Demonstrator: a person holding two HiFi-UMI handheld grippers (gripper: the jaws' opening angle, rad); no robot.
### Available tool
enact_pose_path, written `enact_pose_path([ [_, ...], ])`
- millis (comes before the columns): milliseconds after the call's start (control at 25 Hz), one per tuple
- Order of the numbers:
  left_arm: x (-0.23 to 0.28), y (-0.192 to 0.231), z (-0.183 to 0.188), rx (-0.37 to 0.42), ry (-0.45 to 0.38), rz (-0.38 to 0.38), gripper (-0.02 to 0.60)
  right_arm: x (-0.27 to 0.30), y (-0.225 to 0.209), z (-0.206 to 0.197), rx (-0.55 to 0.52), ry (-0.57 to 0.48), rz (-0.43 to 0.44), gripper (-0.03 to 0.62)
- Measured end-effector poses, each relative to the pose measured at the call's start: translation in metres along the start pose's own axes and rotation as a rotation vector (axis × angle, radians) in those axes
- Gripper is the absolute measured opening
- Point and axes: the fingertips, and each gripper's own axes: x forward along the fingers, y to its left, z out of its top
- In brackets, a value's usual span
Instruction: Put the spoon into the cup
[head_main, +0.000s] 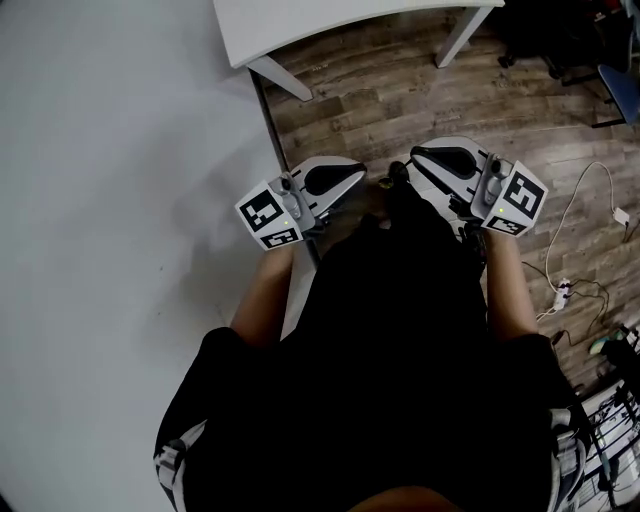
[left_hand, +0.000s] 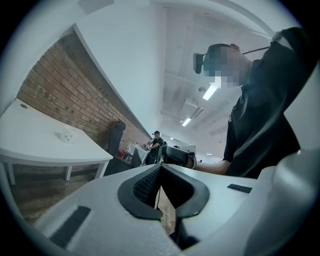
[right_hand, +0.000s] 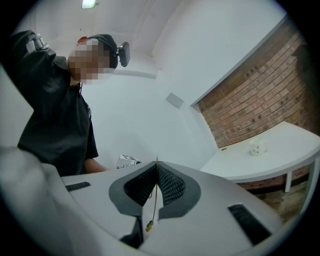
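My right gripper (right_hand: 157, 165) is shut on a thin gold-coloured spoon (right_hand: 151, 210) seen edge-on, its small end hanging below the pads. My left gripper (left_hand: 161, 169) is shut with nothing between its jaws. In the head view both grippers, left (head_main: 355, 182) and right (head_main: 402, 172), are held close in front of the person's black shirt, tips pointing at each other. A small white cup (right_hand: 256, 148) stands on the white table (right_hand: 280, 150); the left gripper view also shows this cup (left_hand: 67, 136).
The white table (head_main: 300, 25) stands ahead on a wooden floor (head_main: 400, 90), with a brick wall (left_hand: 65, 95) behind it. A white wall (head_main: 110, 200) runs along the left. Cables and a power strip (head_main: 562, 292) lie on the floor at right. Another person (left_hand: 156, 142) is far off.
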Motion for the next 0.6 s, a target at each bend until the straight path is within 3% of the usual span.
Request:
enact_pose_path([
  [320, 0.032, 0.067, 0.072, 0.027, -0.083, 0.123, 0.015, -0.003, -0.079, 0.035, 0.017, -0.016, 0.121, 0.008],
  [600, 0.058, 0.111, 0.090, 0.008, -0.118, 0.192, 0.015, 0.011, -0.138, 0.049, 0.006, -0.013, 0.195, 0.008],
])
